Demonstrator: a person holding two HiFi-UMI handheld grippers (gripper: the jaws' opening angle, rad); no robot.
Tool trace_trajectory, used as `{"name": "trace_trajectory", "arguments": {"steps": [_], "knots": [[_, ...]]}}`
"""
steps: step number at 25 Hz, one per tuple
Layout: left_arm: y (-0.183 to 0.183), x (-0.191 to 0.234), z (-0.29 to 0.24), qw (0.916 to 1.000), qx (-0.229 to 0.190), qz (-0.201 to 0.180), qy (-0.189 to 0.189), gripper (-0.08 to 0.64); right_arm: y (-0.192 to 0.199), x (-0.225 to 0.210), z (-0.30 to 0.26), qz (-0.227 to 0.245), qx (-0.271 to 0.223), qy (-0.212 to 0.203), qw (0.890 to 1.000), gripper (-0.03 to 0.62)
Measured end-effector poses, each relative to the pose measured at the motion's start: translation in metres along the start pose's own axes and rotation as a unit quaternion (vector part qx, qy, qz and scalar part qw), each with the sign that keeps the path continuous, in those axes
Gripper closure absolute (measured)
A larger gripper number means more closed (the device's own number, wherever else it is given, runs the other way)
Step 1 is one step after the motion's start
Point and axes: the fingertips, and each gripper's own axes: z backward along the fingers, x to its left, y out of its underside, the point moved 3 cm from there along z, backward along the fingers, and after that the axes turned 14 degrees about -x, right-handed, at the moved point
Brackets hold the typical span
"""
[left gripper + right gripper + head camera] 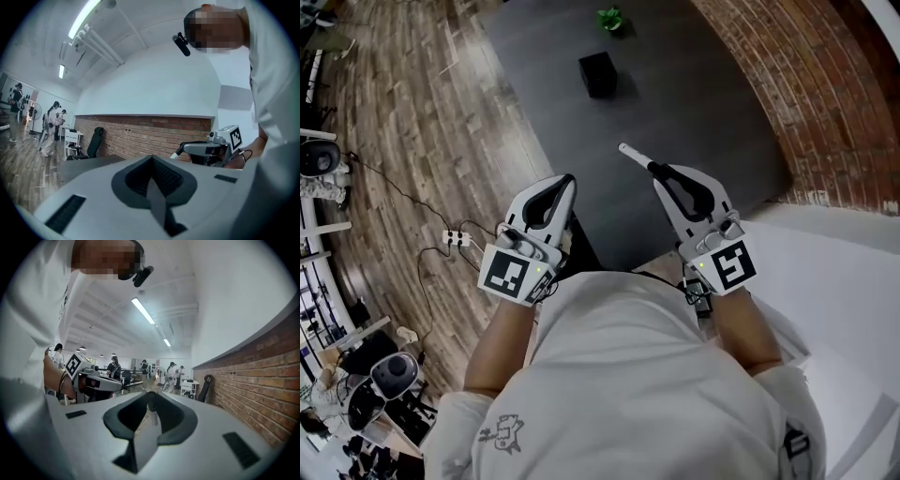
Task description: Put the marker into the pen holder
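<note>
White-shirted person (628, 375) is clamping the slim white marker (633, 155) in the jaws of the right gripper (656, 173), tip pointing forward-left. Black boxy pen holder (597, 73), seemingly open-topped, is sitting well ahead. Jaws of the left gripper (565, 184) are resting together, empty.

Legible text: none.
Square coded patterns on left cube (508, 273) and right cube (733, 265); shirt print (502, 433) unreadable.

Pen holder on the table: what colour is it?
Black. The pen holder shows best in the head view, on the dark table.
</note>
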Motion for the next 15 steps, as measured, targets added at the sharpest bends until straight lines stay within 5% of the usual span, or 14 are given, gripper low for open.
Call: {"name": "trace_trajectory", "arguments": {"steps": [15], "knots": [[0.036,0.074,-0.056,0.9993,0.027,0.016,0.021,0.549,0.074,-0.06,-0.089,-0.004,0.032,0.023,0.999,0.522]]}}
